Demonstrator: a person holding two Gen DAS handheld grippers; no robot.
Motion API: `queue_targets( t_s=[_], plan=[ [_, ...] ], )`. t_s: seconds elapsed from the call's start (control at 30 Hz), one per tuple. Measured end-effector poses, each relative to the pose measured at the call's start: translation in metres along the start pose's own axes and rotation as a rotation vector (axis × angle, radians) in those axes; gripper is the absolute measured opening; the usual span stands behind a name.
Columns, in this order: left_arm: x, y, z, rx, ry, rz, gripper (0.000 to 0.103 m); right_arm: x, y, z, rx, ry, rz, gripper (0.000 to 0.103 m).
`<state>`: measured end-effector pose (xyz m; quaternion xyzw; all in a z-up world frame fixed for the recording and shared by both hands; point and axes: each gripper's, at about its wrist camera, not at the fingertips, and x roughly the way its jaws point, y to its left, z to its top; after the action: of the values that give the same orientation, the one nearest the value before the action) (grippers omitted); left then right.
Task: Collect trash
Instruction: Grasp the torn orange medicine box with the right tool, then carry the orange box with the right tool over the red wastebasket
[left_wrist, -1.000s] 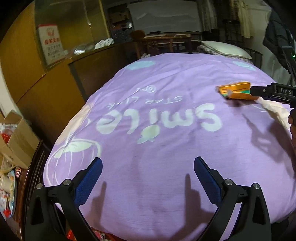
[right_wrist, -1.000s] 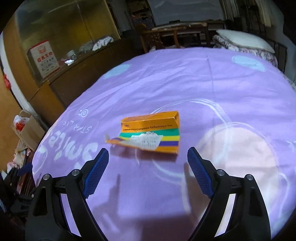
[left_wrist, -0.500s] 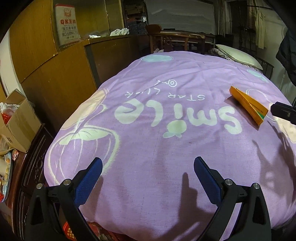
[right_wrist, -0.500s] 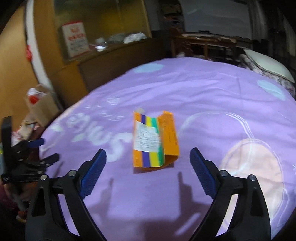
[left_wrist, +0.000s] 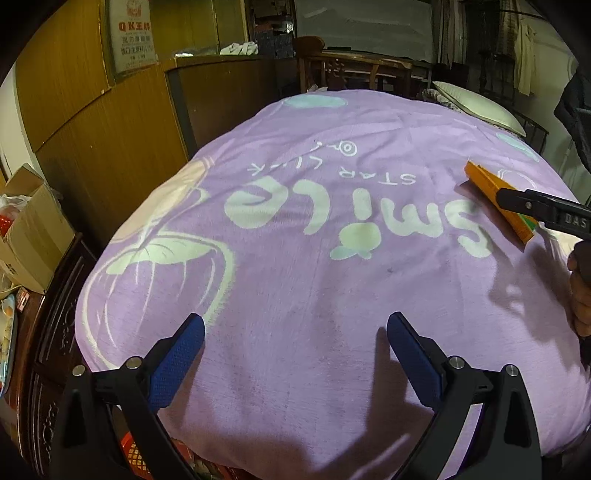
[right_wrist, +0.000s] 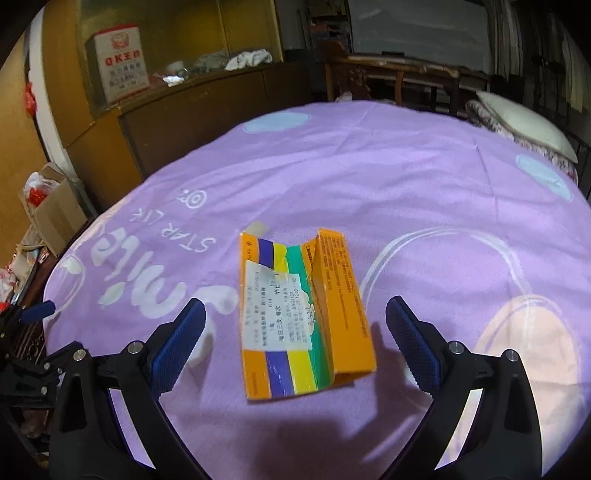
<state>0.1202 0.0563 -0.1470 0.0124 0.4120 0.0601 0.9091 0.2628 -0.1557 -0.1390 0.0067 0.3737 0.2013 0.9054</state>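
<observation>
A flattened orange carton with purple, yellow and green stripes and a white label lies on the purple bedspread. My right gripper is open, its blue pads on either side of the carton's near end, just above it. In the left wrist view the carton shows at the far right, partly behind the right gripper's finger. My left gripper is open and empty over the near edge of the bed.
A cardboard box with trash stands on the floor at the left. A wooden cabinet runs along the bed's left side. A pillow and a wooden chair are at the far end. A red basket shows below the bed edge.
My right gripper has come closer to the carton, which now sits between its fingers. The left gripper has shifted only slightly.
</observation>
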Motion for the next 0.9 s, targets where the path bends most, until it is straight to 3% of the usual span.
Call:
queue_targets(
  t_s=[0.1,0.3,0.4,0.47,0.53,0.9],
  plan=[
    [0.006,0.006,0.001,-0.022,0.017,-0.007,0.097,0.011,0.001,0.0,0.004,0.039,0.004,0.094],
    [0.01,0.016,0.0,-0.063,0.026,-0.023,0.097,0.012,0.0,-0.004,0.008,0.035,0.007,0.09],
    [0.008,0.013,0.0,-0.051,0.018,-0.012,0.097,0.013,-0.001,-0.004,0.021,0.041,0.009,0.076],
    [0.004,0.011,0.001,-0.048,0.012,-0.016,0.097,0.013,-0.001,-0.005,0.019,0.043,0.001,0.061],
    [-0.001,0.01,0.002,-0.047,-0.002,-0.019,0.097,0.01,0.001,-0.006,0.012,0.027,0.008,0.058],
    [-0.054,0.012,0.008,-0.05,-0.105,-0.014,0.097,-0.024,0.021,-0.019,-0.008,-0.047,0.044,0.055]
  ],
)
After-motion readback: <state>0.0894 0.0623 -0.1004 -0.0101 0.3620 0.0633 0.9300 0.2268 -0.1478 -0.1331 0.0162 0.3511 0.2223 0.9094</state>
